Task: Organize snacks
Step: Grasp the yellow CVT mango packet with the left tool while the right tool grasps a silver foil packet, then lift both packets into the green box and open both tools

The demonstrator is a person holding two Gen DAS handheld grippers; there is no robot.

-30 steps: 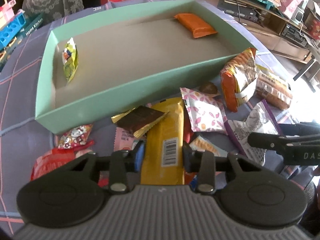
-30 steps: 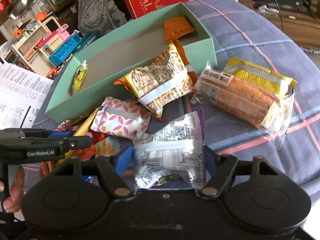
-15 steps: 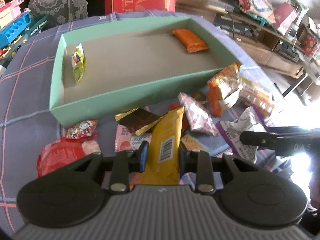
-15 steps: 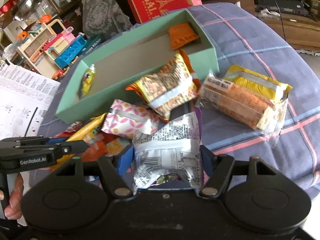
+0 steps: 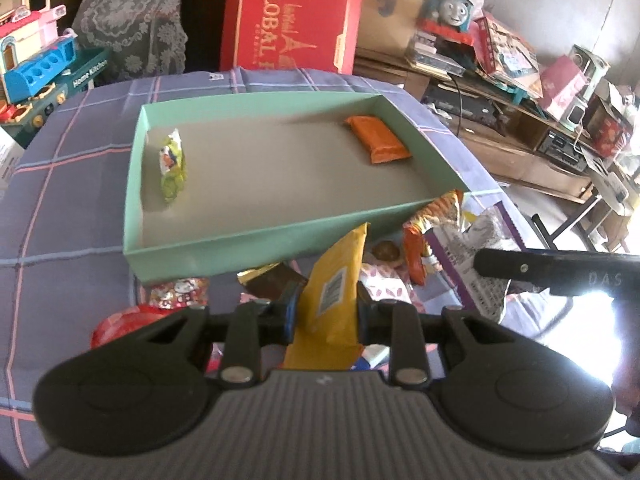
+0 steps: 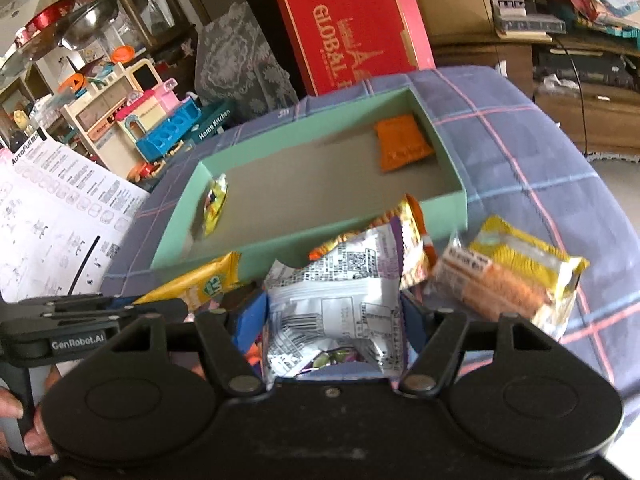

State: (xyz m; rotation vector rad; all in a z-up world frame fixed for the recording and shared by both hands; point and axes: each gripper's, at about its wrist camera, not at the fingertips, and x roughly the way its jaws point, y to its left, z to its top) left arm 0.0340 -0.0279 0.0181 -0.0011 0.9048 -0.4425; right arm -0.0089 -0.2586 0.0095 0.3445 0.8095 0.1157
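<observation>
The left gripper point(image 5: 326, 314) is closing on a long yellow barcoded snack wrapper point(image 5: 334, 280) with its brand hidden, while the right gripper point(image 6: 334, 320) clamps a crinkled white-and-purple printed packet point(image 6: 340, 292), print unreadable.

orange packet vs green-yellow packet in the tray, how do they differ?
The orange packet lies flat at the right end of the green tray; the green-yellow packet stands on edge at the left end. The orange packet is plain, the green-yellow one printed. Both lie loose inside the tray, apart.
</observation>
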